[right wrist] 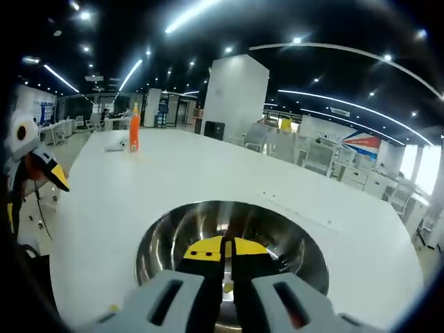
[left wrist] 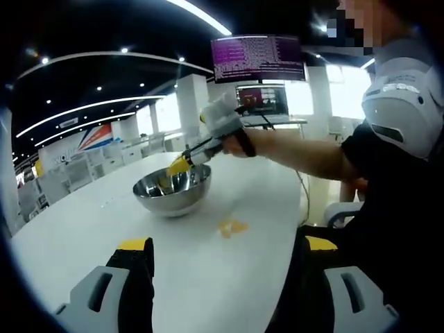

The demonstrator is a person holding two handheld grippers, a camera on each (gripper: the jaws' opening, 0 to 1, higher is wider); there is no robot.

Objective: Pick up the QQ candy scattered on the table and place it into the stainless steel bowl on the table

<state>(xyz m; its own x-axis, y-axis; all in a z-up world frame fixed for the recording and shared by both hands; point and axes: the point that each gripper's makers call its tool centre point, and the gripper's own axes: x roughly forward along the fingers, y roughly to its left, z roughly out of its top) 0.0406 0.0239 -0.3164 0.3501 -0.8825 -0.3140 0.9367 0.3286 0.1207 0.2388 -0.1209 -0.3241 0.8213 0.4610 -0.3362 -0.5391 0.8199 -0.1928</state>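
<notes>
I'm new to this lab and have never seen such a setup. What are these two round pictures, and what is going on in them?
A person holds a pair of tongs in each hand, and each carries a camera looking along its tips. In the left gripper view, the left tongs hang open over a white table, and the right tongs reach into a steel bowl. A yellow candy lies beside the bowl. In the right gripper view, the right tongs are closed above the bowl, with a small yellow bit between their tips, probably candy. An orange bottle stands far off.
</notes>
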